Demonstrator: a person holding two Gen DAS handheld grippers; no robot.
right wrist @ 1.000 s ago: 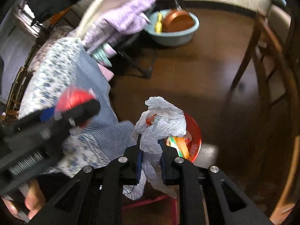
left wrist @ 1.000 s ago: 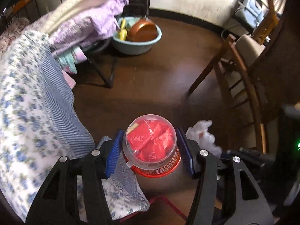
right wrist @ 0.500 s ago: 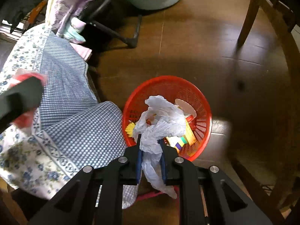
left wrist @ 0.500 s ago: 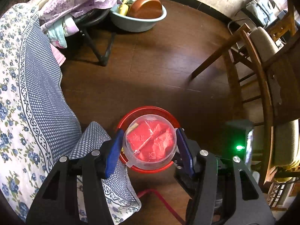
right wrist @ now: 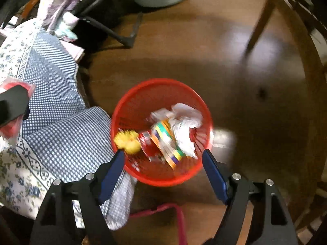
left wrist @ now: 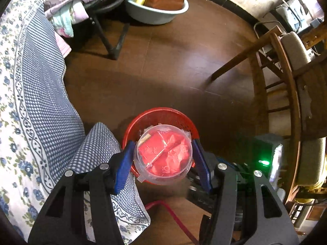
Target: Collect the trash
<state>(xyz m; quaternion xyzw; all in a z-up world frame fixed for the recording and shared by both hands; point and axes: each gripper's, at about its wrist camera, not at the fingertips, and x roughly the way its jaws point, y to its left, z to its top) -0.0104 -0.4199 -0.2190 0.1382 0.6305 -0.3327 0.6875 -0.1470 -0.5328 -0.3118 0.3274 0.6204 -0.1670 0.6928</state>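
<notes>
Home: bedding (left wrist: 30, 94), wooden chair (left wrist: 286, 77)

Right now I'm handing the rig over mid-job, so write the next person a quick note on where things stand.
Left gripper: shut on the clear cup of red wrappers, above the red basket.
Right gripper: jaws opening, nothing between them.
Done: the white plastic bag lies in the basket with other trash.
Left: release the cup into the basket.

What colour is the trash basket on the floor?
The basket is bright red-orange mesh, clearest in the right wrist view.
</notes>
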